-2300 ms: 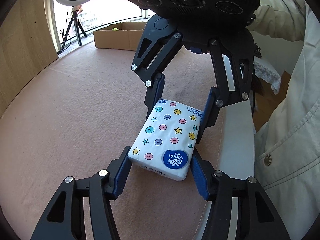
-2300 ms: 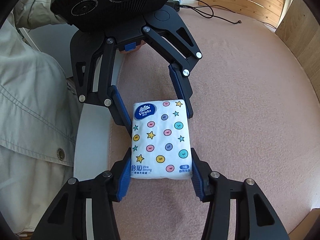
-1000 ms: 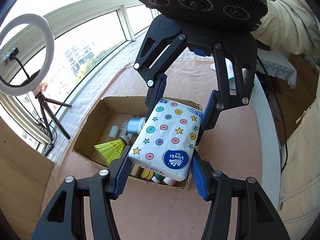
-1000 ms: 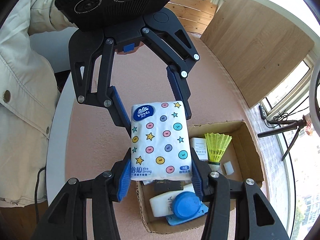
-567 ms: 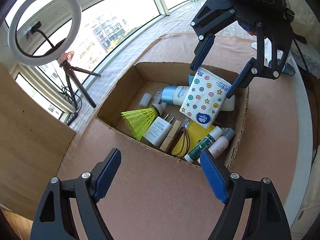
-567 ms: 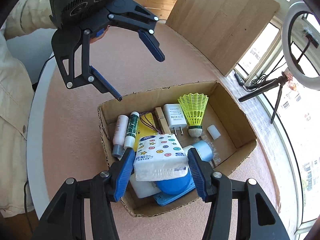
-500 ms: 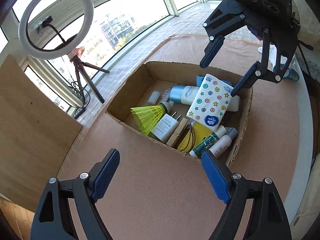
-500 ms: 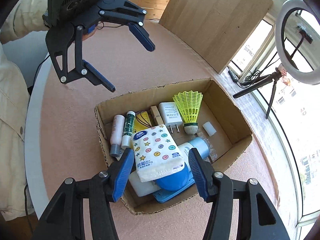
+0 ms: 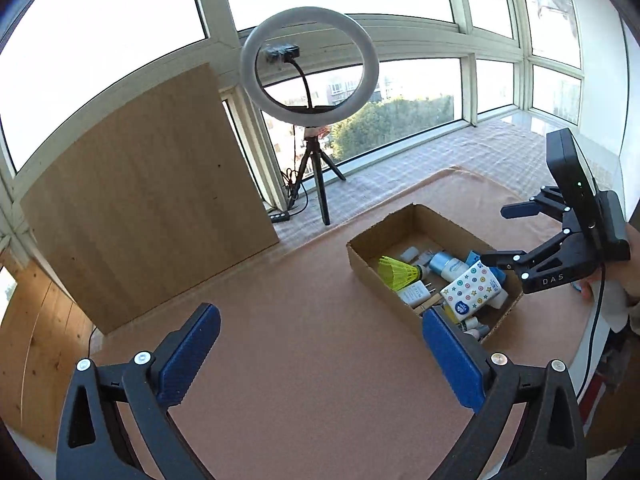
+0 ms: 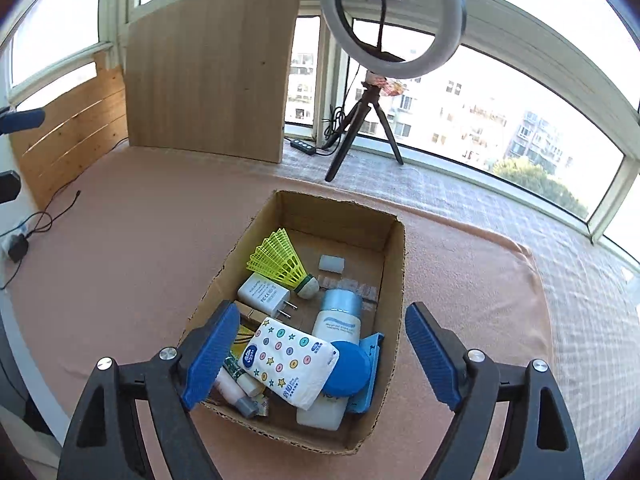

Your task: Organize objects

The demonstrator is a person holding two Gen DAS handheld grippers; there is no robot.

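A white tissue pack (image 10: pixel 290 360) with coloured dots and stars lies in the cardboard box (image 10: pixel 394 264), on top of a blue-capped bottle and other items. It also shows in the left wrist view (image 9: pixel 472 294) inside the box (image 9: pixel 362 258). My right gripper (image 10: pixel 316 354) is open and empty, held above the near end of the box. My left gripper (image 9: pixel 320 354) is open and empty, over the pink mat to the left of the box. The right gripper also shows in the left wrist view (image 9: pixel 504 236), open beside the box.
The box also holds a yellow shuttlecock (image 10: pixel 280 260), a white plug (image 10: pixel 264 294), a bottle (image 10: pixel 338 316) and small tubes. A ring light on a tripod (image 10: pixel 376 68) and a wooden board (image 10: pixel 208 68) stand behind. Cables (image 10: pixel 28 228) lie at the left.
Both grippers carried the tissue pack from the mat to over the box. The left let go first, then the right opened; the pack now lies in the box. Both grippers have pulled back.
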